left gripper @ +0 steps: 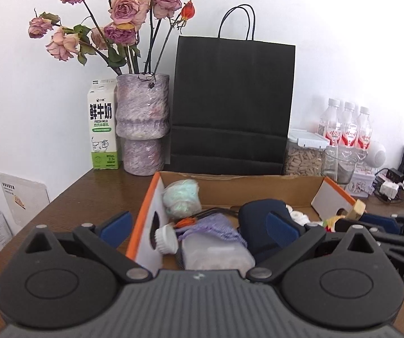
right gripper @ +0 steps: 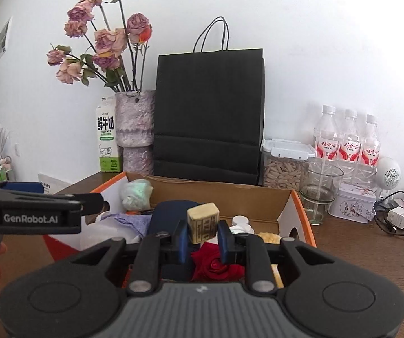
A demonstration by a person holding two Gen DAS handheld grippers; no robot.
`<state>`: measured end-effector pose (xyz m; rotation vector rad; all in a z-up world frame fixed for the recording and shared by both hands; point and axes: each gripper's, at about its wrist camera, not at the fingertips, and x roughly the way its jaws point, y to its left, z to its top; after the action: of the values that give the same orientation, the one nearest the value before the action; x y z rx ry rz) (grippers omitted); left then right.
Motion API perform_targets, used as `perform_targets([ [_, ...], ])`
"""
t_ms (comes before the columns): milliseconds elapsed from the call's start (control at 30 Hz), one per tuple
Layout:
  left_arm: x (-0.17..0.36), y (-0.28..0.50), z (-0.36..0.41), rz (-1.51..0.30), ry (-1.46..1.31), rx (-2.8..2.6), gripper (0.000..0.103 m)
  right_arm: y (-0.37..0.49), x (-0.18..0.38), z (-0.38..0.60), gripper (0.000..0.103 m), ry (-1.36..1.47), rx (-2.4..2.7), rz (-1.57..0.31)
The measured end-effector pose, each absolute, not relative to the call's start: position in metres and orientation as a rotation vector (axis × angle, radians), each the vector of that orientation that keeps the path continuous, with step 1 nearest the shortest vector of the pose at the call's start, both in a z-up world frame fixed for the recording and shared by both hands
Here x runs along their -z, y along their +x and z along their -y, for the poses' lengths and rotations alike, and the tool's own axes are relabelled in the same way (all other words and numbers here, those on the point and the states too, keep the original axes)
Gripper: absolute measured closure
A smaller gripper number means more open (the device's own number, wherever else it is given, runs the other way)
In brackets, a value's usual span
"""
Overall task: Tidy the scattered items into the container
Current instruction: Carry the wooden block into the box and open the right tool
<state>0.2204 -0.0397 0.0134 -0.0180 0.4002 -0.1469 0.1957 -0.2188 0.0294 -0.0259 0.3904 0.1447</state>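
Observation:
An open cardboard box with orange edges sits on the brown table. It holds a pale green bundle, a white brush, a purple cloth, a clear pouch and a dark blue case. My left gripper is open and empty over the box's left wall. My right gripper is shut on a tan wooden block above the box, over a red rose. The block also shows in the left wrist view.
Behind the box stand a black paper bag, a purple vase of dried roses and a milk carton. To the right are a seed jar, a glass, three water bottles, a tin and chargers.

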Motion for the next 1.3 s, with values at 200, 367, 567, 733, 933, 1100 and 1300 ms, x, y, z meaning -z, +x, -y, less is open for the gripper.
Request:
perform_targets([
  [200,-0.008,0.237,0.050,-0.397,-0.017,0.128,0.000,0.220,-0.019,0.227,0.082,-0.032,-0.138,-0.406],
  [367,-0.001,0.244,0.049,-0.415,-0.007,0.119,0.000,0.230,-0.015,0.227,0.080,-0.037,-0.132,-0.409],
  [567,-0.004,0.243,0.045,-0.404,-0.017,0.105,0.000,0.226,-0.019,0.232,0.007,-0.030,-0.105,-0.370],
  [733,-0.008,0.238,0.043,-0.382,-0.024,0.104,0.000,0.221,-0.023,0.233,0.000,-0.036,-0.083,-0.347],
  [933,-0.008,0.225,0.047,-0.369,0.000,0.115,0.000,0.214,-0.021,0.234,0.000,-0.031,-0.072,-0.359],
  [1100,-0.004,0.197,0.043,-0.366,0.017,0.151,0.000,0.190,-0.019,0.235,0.000,-0.044,-0.063,-0.377],
  [1300,-0.004,0.153,0.033,-0.402,0.040,0.178,0.000,0.141,-0.024,0.235,0.000,-0.066,-0.058,-0.400],
])
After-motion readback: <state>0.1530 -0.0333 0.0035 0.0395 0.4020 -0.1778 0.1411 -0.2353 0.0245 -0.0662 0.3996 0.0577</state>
